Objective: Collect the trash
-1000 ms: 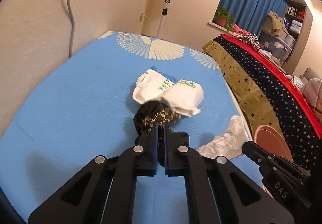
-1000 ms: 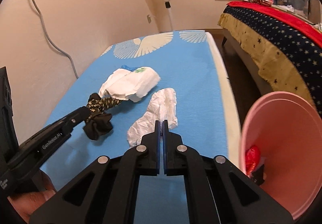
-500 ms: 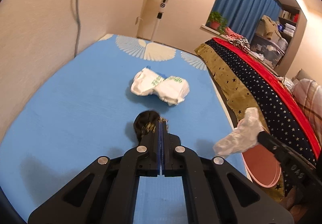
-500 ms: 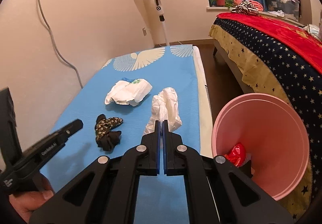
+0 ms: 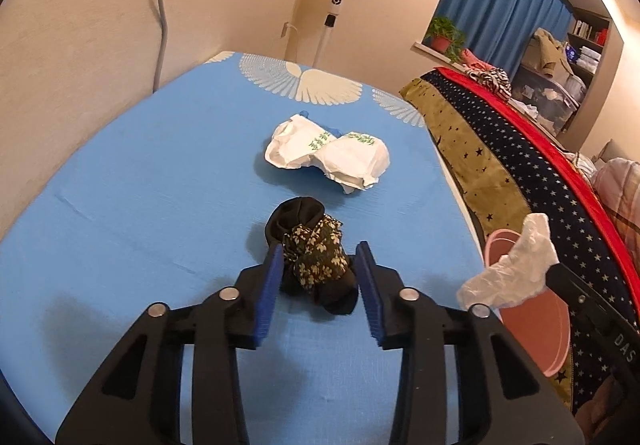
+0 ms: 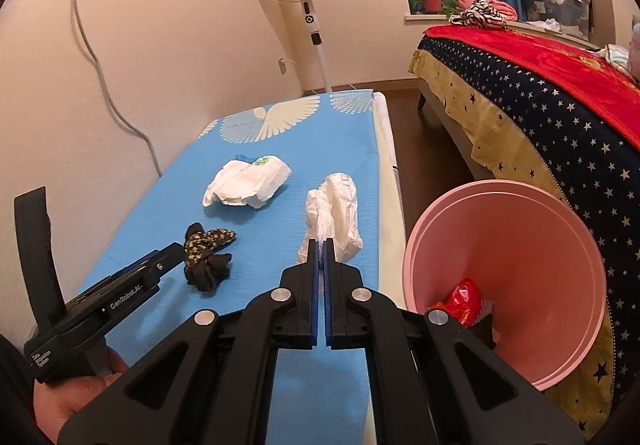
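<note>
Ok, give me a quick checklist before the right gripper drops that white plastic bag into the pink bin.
1. Right gripper shut on the white plastic bag: ok.
2. Bag lifted off the blue sheet: ok, the left view shows it in the air.
3. Bag over the pink bin opening: not ok, it hangs left of the rim.
4. Room in the bin: ok, only red trash at the bottom.
5. Left gripper out of the way: ok, open around the dark floral cloth.
</note>
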